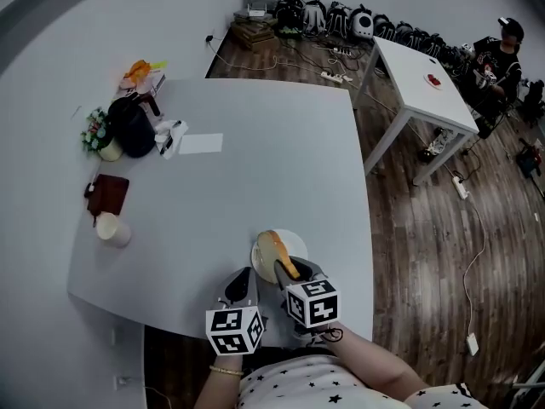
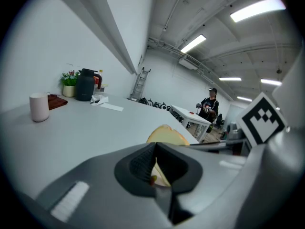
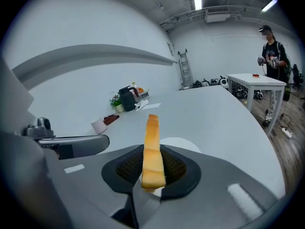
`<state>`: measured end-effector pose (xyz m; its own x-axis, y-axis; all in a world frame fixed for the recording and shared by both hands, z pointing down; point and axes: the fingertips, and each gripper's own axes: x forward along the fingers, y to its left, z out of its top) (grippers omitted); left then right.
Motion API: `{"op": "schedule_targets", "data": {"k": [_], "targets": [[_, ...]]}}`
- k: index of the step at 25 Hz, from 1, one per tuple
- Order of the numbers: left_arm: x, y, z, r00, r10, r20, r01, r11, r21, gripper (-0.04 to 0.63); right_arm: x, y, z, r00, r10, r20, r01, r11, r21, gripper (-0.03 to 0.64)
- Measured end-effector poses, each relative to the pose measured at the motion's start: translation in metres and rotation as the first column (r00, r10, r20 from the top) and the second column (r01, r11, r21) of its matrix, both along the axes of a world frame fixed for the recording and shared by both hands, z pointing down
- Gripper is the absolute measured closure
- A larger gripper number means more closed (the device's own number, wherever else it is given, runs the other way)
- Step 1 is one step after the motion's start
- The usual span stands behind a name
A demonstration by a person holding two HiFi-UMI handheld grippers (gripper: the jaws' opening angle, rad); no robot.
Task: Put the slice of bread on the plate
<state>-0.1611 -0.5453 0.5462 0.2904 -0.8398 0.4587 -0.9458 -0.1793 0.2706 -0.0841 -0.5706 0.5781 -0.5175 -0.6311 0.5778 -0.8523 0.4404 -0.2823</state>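
Note:
A slice of bread (image 1: 272, 252) stands on edge, upright, in my right gripper (image 1: 288, 271), which is shut on it. It hangs over the white plate (image 1: 296, 244) near the grey table's front edge. In the right gripper view the bread (image 3: 152, 142) shows edge-on between the pads, with the plate (image 3: 185, 144) just beyond. My left gripper (image 1: 241, 286) sits close beside it on the left, shut and empty. In the left gripper view, the left gripper's (image 2: 153, 165) pads meet, and the bread (image 2: 167, 134) shows past them.
A white cup (image 1: 111, 229) and a brown pad (image 1: 108, 193) sit at the table's left. Farther back stand a black kettle (image 1: 133, 128), a flower pot (image 1: 98, 133) and a sheet of paper (image 1: 201, 143). A person (image 1: 497, 60) stands by a white table (image 1: 423, 80) at the right.

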Motion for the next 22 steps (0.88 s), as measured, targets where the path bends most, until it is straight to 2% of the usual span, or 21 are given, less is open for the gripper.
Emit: {"op": "schedule_targets", "data": {"k": [11, 18, 22], "targets": [[-0.002, -0.018, 0.009, 1.0, 0.023, -0.002, -0.023, 1.0, -0.017, 0.588, -0.001, -0.015, 0.01, 1.0, 0.012, 0.008, -0.011, 0.999, -0.05, 0.523], [0.0, -0.022, 0.008, 0.999, 0.043, 0.011, -0.043, 0.999, -0.015, 0.588, 0.015, -0.021, 0.016, 0.998, 0.036, -0.044, -0.038, 0.998, -0.04, 0.497], [0.004, -0.022, 0.005, 0.999, 0.052, 0.011, -0.052, 0.999, -0.01, 0.588, 0.03, -0.025, 0.016, 0.992, 0.04, -0.119, -0.041, 0.999, -0.008, 0.458]]}}
